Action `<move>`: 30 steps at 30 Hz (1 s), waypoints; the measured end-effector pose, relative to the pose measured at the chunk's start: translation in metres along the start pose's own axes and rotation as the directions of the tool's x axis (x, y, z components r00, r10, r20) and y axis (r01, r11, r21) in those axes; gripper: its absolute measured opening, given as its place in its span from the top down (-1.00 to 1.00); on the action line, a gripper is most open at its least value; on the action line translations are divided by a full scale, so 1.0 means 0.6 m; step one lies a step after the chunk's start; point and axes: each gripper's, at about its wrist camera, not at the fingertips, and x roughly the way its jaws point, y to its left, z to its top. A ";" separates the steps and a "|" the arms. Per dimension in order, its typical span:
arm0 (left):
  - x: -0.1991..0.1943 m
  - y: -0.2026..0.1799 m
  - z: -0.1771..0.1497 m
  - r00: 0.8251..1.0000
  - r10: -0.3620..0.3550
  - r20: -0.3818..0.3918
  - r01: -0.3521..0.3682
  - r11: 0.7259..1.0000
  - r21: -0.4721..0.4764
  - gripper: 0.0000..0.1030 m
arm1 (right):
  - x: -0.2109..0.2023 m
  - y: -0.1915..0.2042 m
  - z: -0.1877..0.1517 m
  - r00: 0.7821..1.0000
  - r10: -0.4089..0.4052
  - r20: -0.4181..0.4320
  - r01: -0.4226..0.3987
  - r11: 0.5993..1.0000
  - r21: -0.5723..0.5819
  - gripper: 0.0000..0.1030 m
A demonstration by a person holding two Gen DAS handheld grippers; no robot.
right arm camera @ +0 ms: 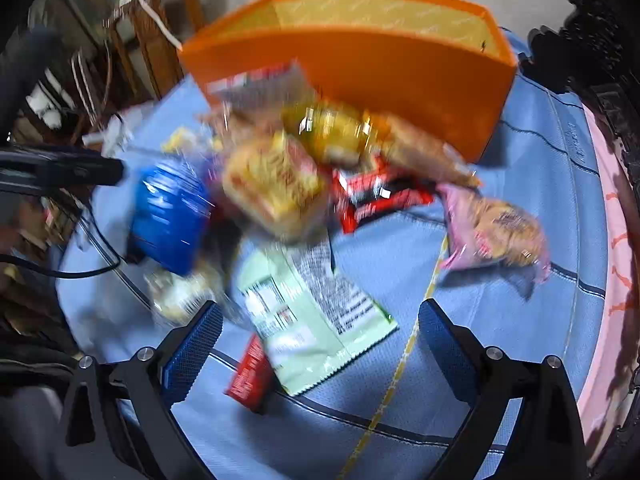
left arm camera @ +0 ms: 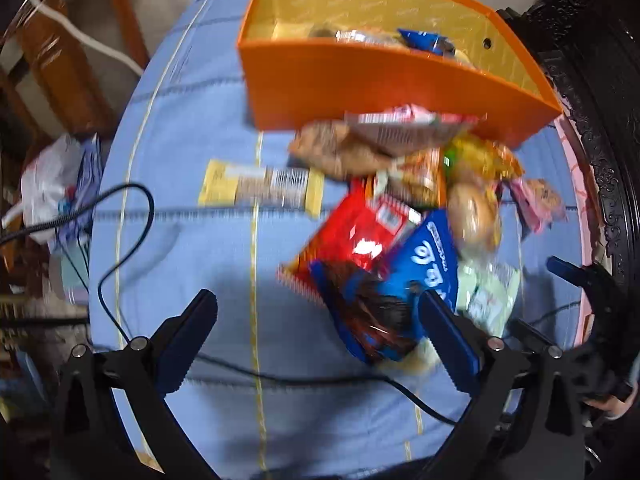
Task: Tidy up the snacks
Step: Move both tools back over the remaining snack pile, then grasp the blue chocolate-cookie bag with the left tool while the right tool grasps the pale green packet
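The left gripper [left arm camera: 316,332] stands with its jaws wide apart and nothing clamped; its right finger [left arm camera: 448,344] overlaps the edge of a blue snack packet [left arm camera: 400,292] in view, though whether it touches the packet cannot be told. The right gripper [right arm camera: 320,340] is spread just as wide and holds nothing, a pale green packet [right arm camera: 316,320] lying on the table [right arm camera: 500,320] between its fingers and a small red packet [right arm camera: 250,376] just inside its left finger. Ahead of both grippers lies a loose pile of snacks [left arm camera: 404,184], blurred, so no full count is possible: one red packet [left arm camera: 356,236], one blue, one pale green and one pink one [right arm camera: 492,232] off to the right can be made out, and one yellow bar [left arm camera: 260,188] lies apart, ahead and left of the left gripper. Beyond the pile stands one orange box [left arm camera: 384,80], open-topped, with a few packets already inside. One black cable [left arm camera: 120,260] trails across the blue cloth near the left gripper.
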 end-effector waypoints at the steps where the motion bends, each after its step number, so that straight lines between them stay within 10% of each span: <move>1: -0.001 0.002 -0.010 1.000 0.003 -0.007 -0.003 1.000 -0.010 -0.92 | 0.011 0.003 -0.001 1.000 -0.005 -0.015 0.005 1.000 -0.007 -0.92; 13: 0.002 0.029 -0.037 0.999 -0.033 -0.027 0.032 0.999 -0.040 -0.92 | 0.100 0.044 0.015 0.986 -0.128 -0.103 0.116 0.986 -0.119 -0.81; 18: 0.004 0.021 -0.026 0.998 -0.059 -0.019 0.060 0.998 0.011 -0.92 | 0.052 0.013 0.030 0.995 -0.030 -0.095 0.034 0.999 0.037 0.21; 30: 0.074 -0.056 0.014 0.971 -0.180 -0.154 0.201 0.971 0.127 -0.92 | -0.053 0.008 -0.021 0.997 0.080 -0.014 -0.074 0.969 0.234 0.22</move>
